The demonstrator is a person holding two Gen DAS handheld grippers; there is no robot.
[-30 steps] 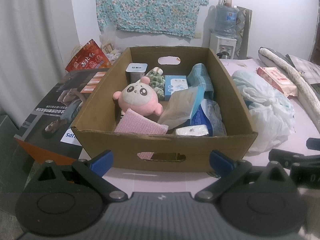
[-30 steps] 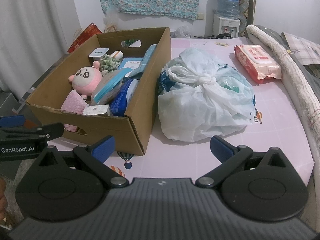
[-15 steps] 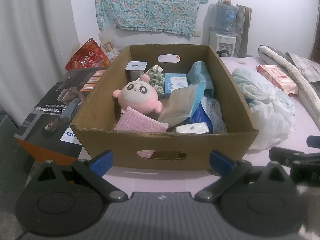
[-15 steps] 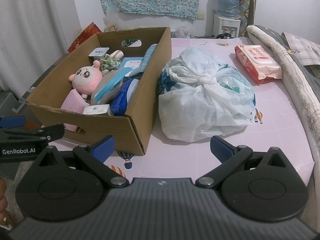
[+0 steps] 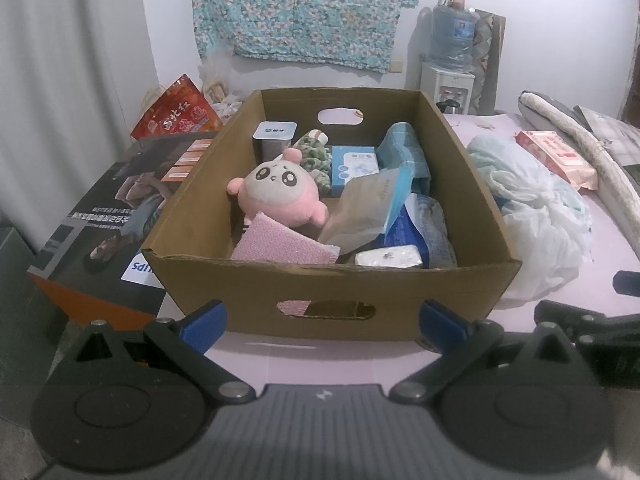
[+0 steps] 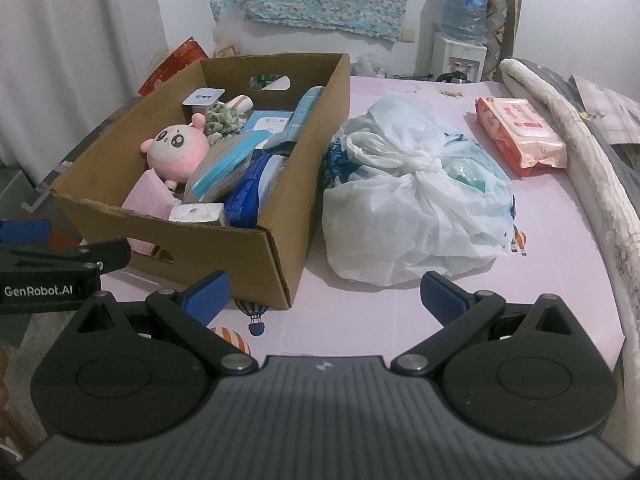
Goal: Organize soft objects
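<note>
A brown cardboard box (image 5: 332, 288) (image 6: 224, 252) stands on the pink sheet. Inside it lie a pink plush toy (image 5: 280, 196) (image 6: 176, 152), a pink cloth (image 5: 280, 246), a blue checked cloth (image 5: 404, 152), tissue packs and pouches. A tied white plastic bag (image 6: 416, 200) (image 5: 536, 216) rests right of the box. My left gripper (image 5: 324, 324) is open and empty just in front of the box's near wall. My right gripper (image 6: 324, 292) is open and empty before the box's corner and the bag. The left gripper's side shows in the right wrist view (image 6: 60, 264).
A pink wet-wipes pack (image 6: 520, 136) (image 5: 556, 158) lies at the far right by a rolled blanket (image 6: 560, 108). A large printed box (image 5: 108, 216) and a red bag (image 5: 176, 116) sit left of the cardboard box. A water dispenser (image 5: 452, 60) stands at the back wall.
The left gripper has risen and tilted slightly, so the box sits a little lower in its view. The right gripper has barely moved. Both stay open.
</note>
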